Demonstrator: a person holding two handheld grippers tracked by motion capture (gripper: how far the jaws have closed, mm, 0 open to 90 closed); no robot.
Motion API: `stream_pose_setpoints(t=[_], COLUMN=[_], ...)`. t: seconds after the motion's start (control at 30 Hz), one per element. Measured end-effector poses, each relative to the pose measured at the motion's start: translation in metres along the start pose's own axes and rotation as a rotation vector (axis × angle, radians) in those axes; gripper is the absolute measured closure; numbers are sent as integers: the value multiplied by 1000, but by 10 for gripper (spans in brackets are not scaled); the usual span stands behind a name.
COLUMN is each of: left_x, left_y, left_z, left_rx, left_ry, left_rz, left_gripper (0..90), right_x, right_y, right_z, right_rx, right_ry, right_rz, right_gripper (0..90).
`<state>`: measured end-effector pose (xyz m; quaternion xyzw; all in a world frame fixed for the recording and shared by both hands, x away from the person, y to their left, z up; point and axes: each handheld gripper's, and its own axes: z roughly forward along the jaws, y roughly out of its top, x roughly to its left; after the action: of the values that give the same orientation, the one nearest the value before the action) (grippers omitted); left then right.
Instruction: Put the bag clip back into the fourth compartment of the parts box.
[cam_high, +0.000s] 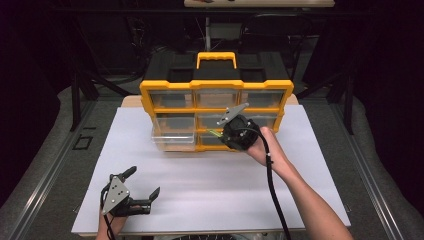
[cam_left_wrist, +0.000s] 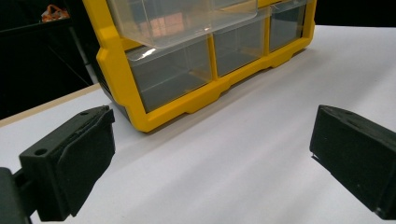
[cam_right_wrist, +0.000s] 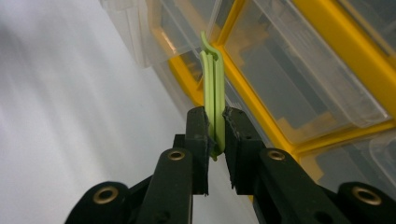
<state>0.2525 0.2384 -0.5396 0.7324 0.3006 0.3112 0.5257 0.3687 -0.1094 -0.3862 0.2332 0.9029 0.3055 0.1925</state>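
The green strip's (cam_right_wrist: 214, 88) lower end is hidden between the right gripper's (cam_right_wrist: 215, 135) pads; the organizer (cam_right_wrist: 299, 84) runs off the frame's right.

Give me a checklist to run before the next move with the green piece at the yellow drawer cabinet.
1. Grip: right gripper is shut on the thin green piece, pads pressing both sides: ok.
2. Piece's pose: it stands straight out beyond the jaws, not skewed: ok.
3. Open drawer: one clear drawer on the left of the yellow cabinet is pulled out: ok.
4. Contents of that drawer: cannot tell.
5. Left gripper is open, holds nothing, near the front edge of the white board, apart from the cabinet: ok.
6. Which drawer the piece belongs in: cannot tell.
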Motion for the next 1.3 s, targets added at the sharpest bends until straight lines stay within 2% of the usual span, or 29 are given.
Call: stream_pose_setpoints(t=[0.67, 0.93, 1.3], left_x=[0, 0, 0], left_y=[0, 0, 0], left_z=[0, 0, 0], left_rx=[-1, 0, -1], left_ry=[-3, -5, -4], left_rz=[0, 3, 3], left_gripper=[4, 4, 4], right_x=[-8, -11, -12], right_y=[18, 28, 44], right_z=[0, -1, -2], right_rx=[-6, -5, 31], right_ry=[-13, -11, 7], right_rz=[-3, -29, -48], right_gripper=[807, 806, 807])
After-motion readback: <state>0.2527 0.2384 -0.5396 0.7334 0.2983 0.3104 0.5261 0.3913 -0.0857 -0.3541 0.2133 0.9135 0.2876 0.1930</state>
